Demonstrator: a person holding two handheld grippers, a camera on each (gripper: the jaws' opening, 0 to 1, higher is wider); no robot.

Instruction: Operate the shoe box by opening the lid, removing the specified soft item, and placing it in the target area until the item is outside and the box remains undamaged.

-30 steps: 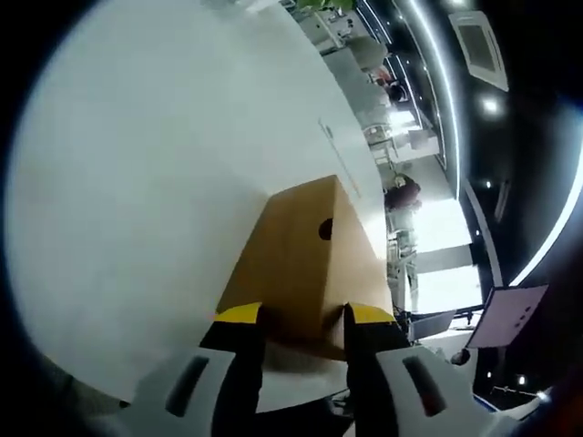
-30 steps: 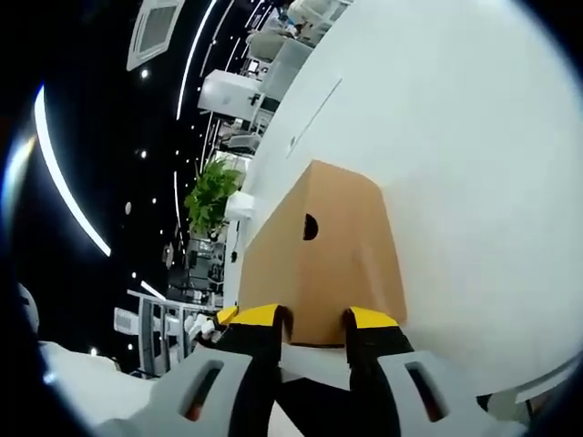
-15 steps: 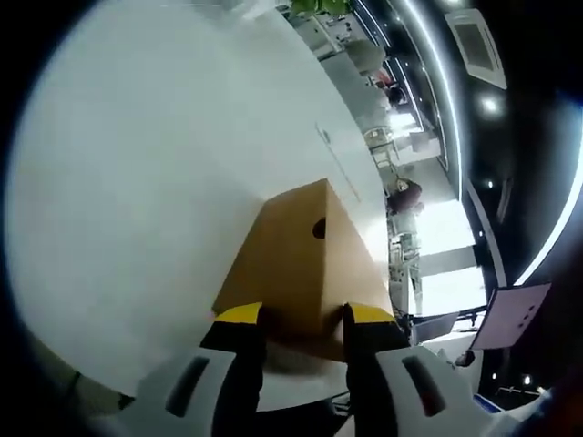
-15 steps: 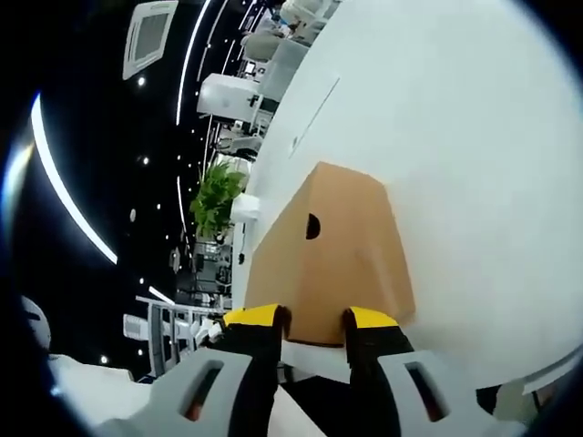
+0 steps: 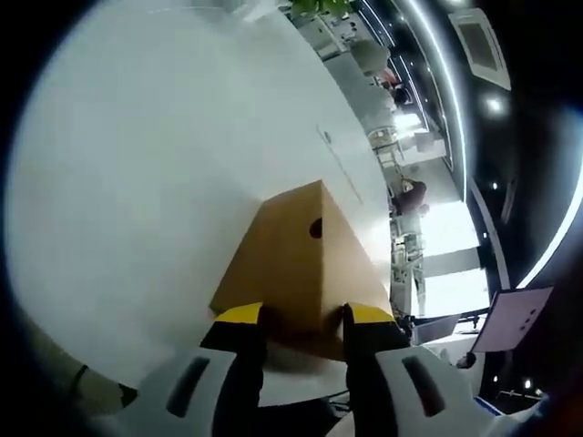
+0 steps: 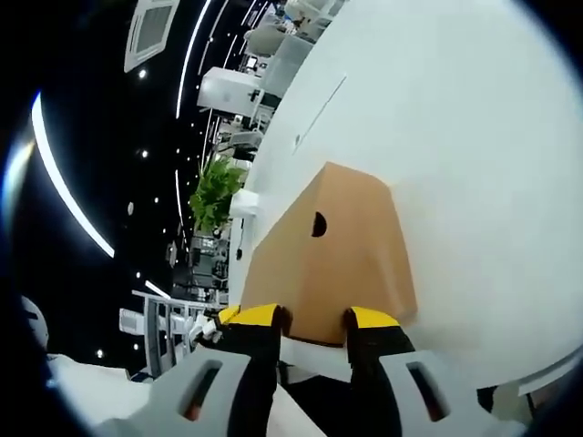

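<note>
In the left gripper view the brown cardboard shoe box (image 5: 296,264) lies on a smooth white table (image 5: 137,182), its long axis running away from the camera, a round hole in its end face. The left gripper (image 5: 303,317), yellow-tipped with black jaws, pinches the box's near edge at a narrow spread. In the right gripper view the shoe box (image 6: 332,259) again points away, and the right gripper (image 6: 314,319) clamps its near edge likewise; a green plant (image 6: 214,193) stands behind.
</note>
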